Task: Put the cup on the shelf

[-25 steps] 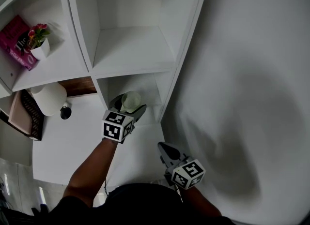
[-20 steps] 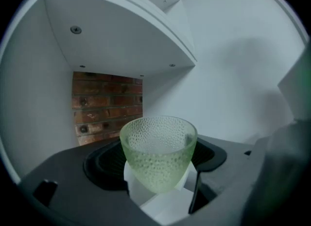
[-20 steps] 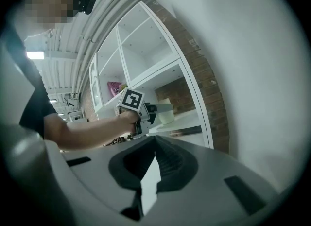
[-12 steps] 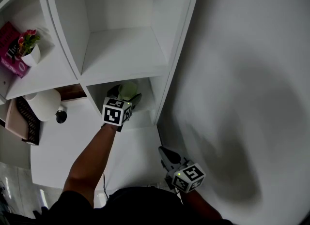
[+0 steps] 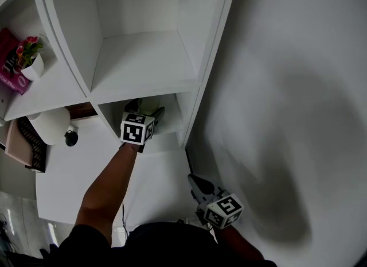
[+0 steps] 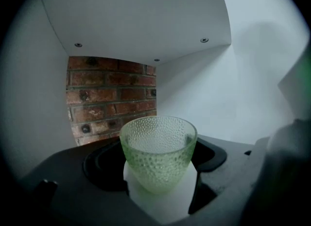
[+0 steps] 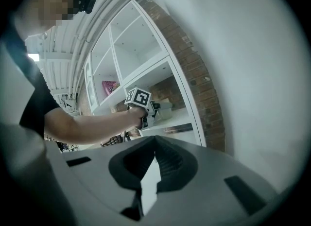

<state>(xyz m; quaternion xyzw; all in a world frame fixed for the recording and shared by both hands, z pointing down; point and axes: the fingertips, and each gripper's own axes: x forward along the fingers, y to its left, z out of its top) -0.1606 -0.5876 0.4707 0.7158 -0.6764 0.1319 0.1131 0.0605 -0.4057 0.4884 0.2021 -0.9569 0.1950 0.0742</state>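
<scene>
White shelf [image 5: 143, 59] filled the head view; the left gripper [image 5: 146, 111] reached into its lower compartment, the right gripper [image 5: 194, 178] well below the shelf. Left gripper view: jaws clasped an upright, empty green cup [image 6: 158, 152] before the compartment's brick wall [image 6: 112, 98]. Right gripper view: jaws closed together, holding nothing

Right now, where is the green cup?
In the left gripper view, the green cup is clamped in the left gripper, inside a shelf compartment with a brick back.

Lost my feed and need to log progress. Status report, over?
Left gripper shut on green cup, upright. Cup inside lower shelf compartment, not yet released. Right gripper shut, empty, away from shelf. Nothing seen in the way.
</scene>
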